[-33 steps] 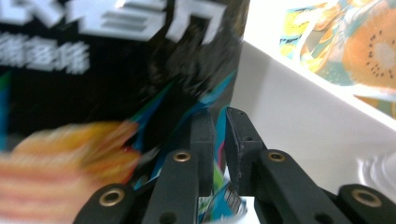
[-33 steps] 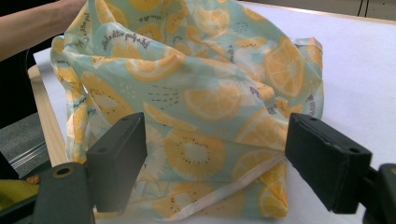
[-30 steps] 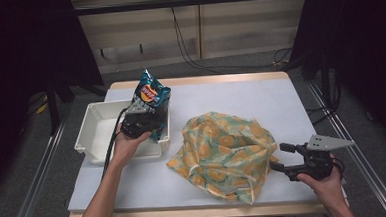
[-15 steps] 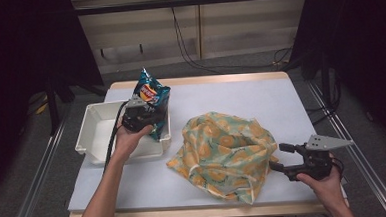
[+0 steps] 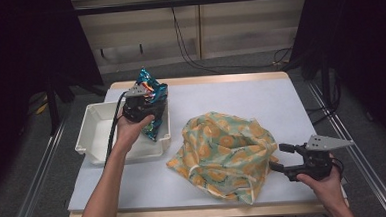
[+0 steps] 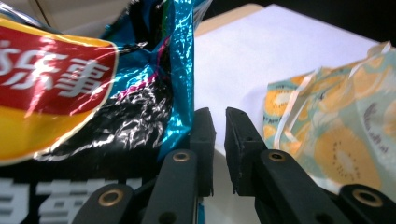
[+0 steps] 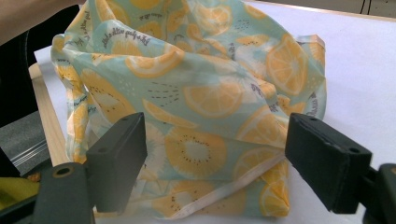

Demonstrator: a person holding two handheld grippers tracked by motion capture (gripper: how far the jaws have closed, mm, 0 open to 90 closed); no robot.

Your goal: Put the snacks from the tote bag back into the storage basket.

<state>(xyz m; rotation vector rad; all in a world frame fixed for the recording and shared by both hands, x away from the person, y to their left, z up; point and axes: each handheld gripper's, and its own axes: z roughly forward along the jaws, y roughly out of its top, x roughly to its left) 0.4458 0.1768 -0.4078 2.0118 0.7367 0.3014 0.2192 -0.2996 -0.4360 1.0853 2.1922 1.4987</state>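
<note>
The left gripper [image 5: 148, 103] has its jaws clamped on the edge of a shiny blue crisp packet [image 5: 153, 98], held above the white plastic bin [image 5: 95, 138]. The right gripper [image 5: 284, 159], jaws wide apart, sits beside the crumpled lemon-print fabric bag [image 5: 226, 154] on the white table [image 5: 240, 96].

Left gripper [image 5: 143, 103] jaws clamped; right gripper [image 5: 283, 158] jaws wide.

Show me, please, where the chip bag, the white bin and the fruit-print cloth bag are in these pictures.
chip bag [image 5: 153, 89], high view, its blue upper part above the hand.
white bin [image 5: 93, 132], high view, its bare inner floor.
fruit-print cloth bag [image 5: 223, 152], high view, the middle of its crumpled top.
</note>
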